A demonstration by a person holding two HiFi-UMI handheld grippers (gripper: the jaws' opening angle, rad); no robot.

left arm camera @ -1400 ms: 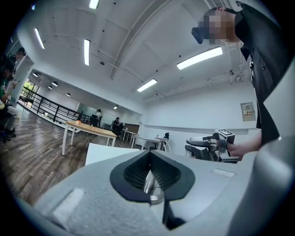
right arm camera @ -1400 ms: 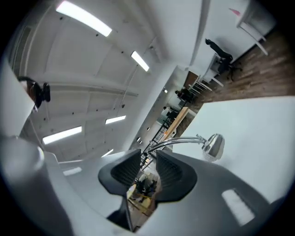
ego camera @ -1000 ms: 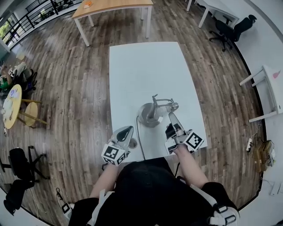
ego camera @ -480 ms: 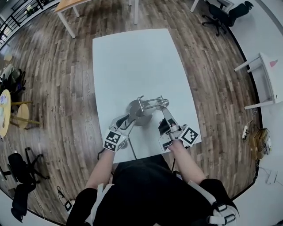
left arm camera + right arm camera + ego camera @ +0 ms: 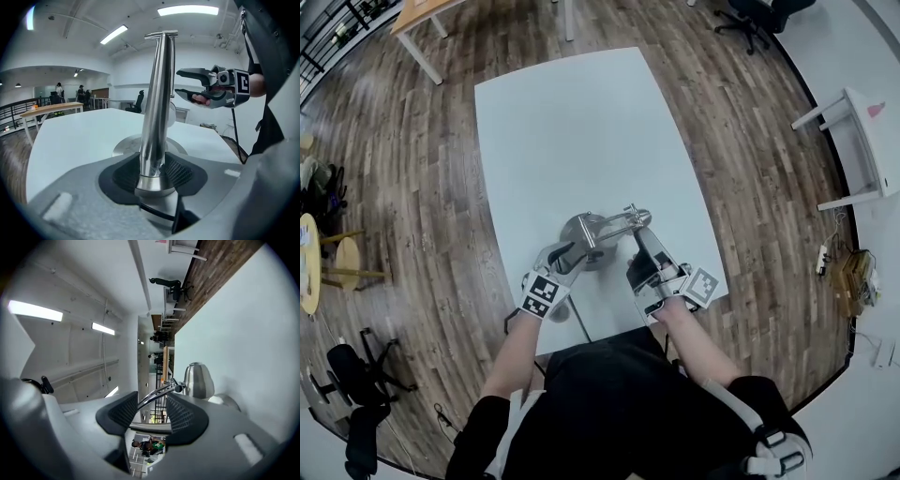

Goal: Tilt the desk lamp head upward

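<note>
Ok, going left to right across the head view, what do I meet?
Yellow round table → left gripper → lamp base → right gripper → white side table.

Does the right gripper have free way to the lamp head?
Probably yes: the right gripper, jaws just opened around the thin arm, has the head right beyond its tips, nothing between.

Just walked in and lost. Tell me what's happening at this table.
A person works a chrome desk lamp on the white table with two handheld grippers. The left gripper, jaws just opened, straddles its upright post; the right gripper, jaws just opened too, straddles its thin arm. Neither grips yet.
</note>
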